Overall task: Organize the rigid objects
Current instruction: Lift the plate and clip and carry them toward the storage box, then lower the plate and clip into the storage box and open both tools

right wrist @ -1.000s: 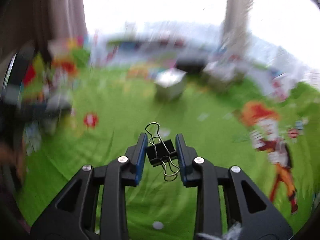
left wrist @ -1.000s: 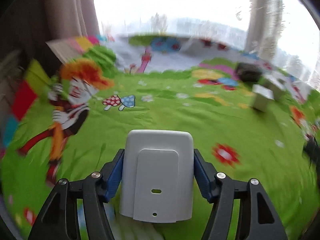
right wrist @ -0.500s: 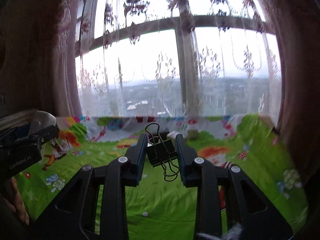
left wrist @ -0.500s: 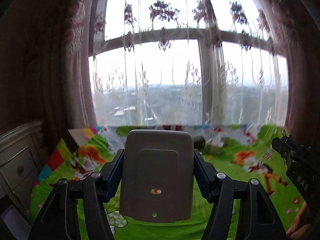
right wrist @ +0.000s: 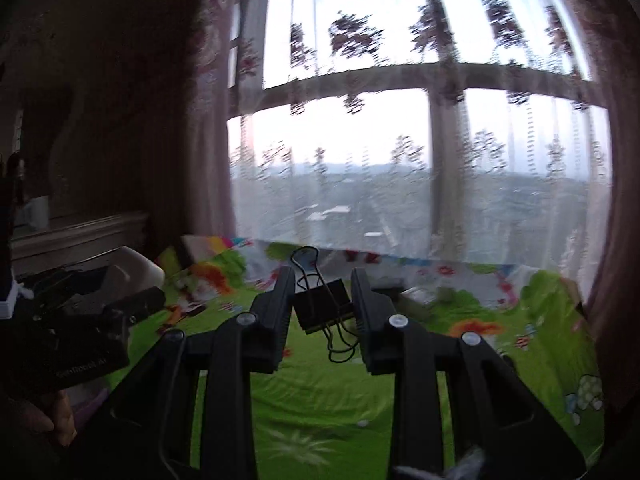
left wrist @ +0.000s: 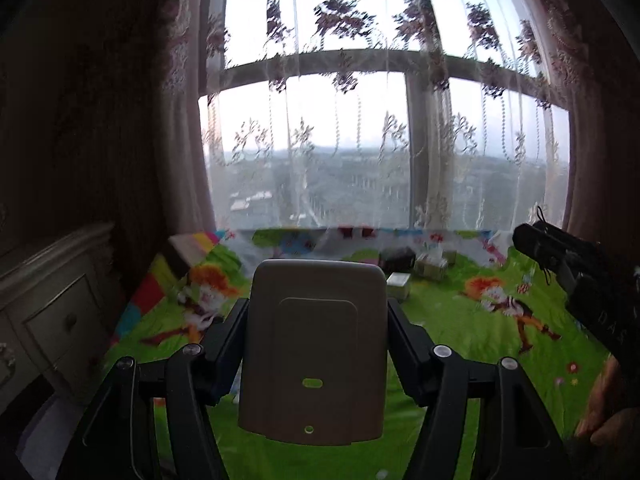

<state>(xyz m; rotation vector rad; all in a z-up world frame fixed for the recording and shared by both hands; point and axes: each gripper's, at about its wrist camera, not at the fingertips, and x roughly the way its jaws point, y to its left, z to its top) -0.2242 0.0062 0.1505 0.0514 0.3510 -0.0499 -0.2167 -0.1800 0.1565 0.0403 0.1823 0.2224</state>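
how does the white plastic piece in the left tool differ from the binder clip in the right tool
The white plastic piece is a broad, pale, rounded slab that fills the left tool and hides much of the view behind it. The binder clip is small, black, with thin wire handles, and sits tilted in the right tool. Both are clamped between the pads and held up above the green cartoon sheet.
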